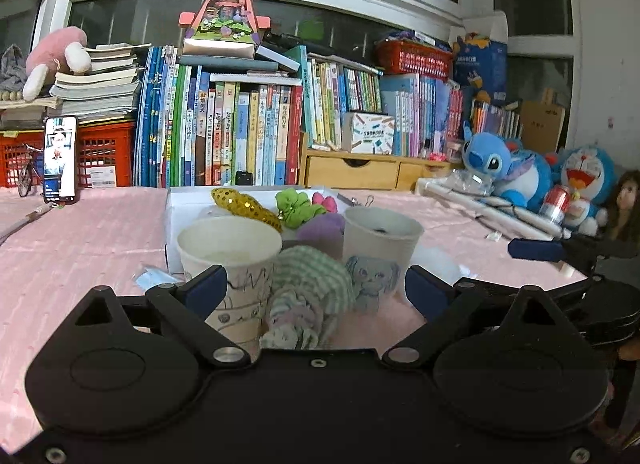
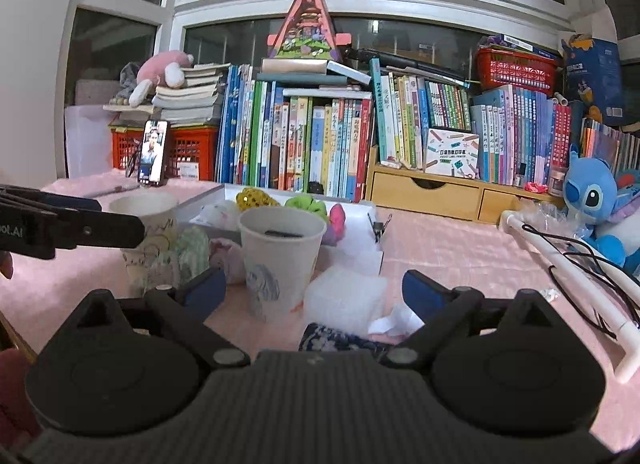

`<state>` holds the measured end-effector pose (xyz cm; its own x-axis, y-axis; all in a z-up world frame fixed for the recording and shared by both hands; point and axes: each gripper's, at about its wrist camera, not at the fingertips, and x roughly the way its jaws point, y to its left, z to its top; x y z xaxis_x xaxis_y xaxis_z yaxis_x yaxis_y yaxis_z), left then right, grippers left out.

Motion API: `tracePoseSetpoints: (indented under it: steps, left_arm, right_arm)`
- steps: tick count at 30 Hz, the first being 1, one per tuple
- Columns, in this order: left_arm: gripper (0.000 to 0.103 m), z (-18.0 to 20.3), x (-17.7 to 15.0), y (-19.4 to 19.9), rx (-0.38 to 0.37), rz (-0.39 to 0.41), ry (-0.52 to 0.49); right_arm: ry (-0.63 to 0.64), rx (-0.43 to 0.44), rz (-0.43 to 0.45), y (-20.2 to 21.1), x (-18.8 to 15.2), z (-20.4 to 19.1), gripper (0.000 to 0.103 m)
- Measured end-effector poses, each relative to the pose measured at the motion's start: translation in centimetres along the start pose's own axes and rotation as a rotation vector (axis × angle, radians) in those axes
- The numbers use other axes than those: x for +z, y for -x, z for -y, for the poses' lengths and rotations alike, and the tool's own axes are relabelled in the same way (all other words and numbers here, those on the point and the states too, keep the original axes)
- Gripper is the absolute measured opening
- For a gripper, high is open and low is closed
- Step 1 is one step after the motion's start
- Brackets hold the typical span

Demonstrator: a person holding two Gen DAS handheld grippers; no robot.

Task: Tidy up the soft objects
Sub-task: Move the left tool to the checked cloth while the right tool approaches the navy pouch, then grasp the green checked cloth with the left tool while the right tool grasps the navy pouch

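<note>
My left gripper (image 1: 312,290) is open, its jaws wide apart around a green-and-white checked scrunchie (image 1: 310,300) lying on the pink cloth between two paper cups. The left cup (image 1: 230,264) has scribbles; the right cup (image 1: 380,252) has a blue elephant drawing and something dark inside. Behind them a white tray (image 1: 176,207) holds a yellow sequined scrunchie (image 1: 244,205), a green one (image 1: 296,205), a pink one (image 1: 326,201) and a purple one (image 1: 322,229). My right gripper (image 2: 314,292) is open and empty, above a dark blue patterned scrunchie (image 2: 340,340) and next to the elephant cup (image 2: 280,256).
A phone (image 1: 60,159) stands at the far left. Books, red crates and a wooden drawer box (image 1: 360,171) line the back. Blue plush toys (image 1: 508,167), a red can (image 1: 556,201) and white tubes (image 2: 560,260) lie to the right. White stuffing (image 2: 348,300) sits by the elephant cup.
</note>
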<state>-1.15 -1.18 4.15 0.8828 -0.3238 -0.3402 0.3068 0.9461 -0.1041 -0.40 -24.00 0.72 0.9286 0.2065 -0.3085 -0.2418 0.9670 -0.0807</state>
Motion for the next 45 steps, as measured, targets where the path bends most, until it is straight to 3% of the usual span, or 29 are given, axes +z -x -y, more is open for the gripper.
tracePoseSetpoints:
  steps: [9,27,30,32,41,45]
  left_arm:
    - [0.088,0.7,-2.0,-0.9,0.077,0.019,0.000]
    - [0.052,1.3,-3.8,-4.4,0.119,-0.058,0.006]
    - [0.043,1.3,-3.8,-4.6,0.130,-0.055,0.001]
    - [0.025,1.4,-3.8,-4.7,0.141,-0.058,-0.003]
    - [0.024,2.2,-4.0,-2.7,0.116,-0.073,-0.052]
    - [0.031,2.6,-4.3,-2.0,0.118,-0.060,-0.071]
  right_arm:
    - [-0.024,-0.029,-0.053,-0.4,-1.8,0.1,0.099]
    - [-0.061,-0.046,-0.111,-1.0,-3.6,0.0,0.099]
    - [-0.066,-0.046,-0.116,-1.1,-3.7,0.0,0.099]
    - [-0.071,-0.045,-0.119,-1.2,-3.8,0.0,0.099]
    - [-0.090,-0.049,-0.125,-1.4,-3.8,0.1,0.099]
    - [-0.096,-0.050,-0.126,-1.5,-3.8,0.2,0.099]
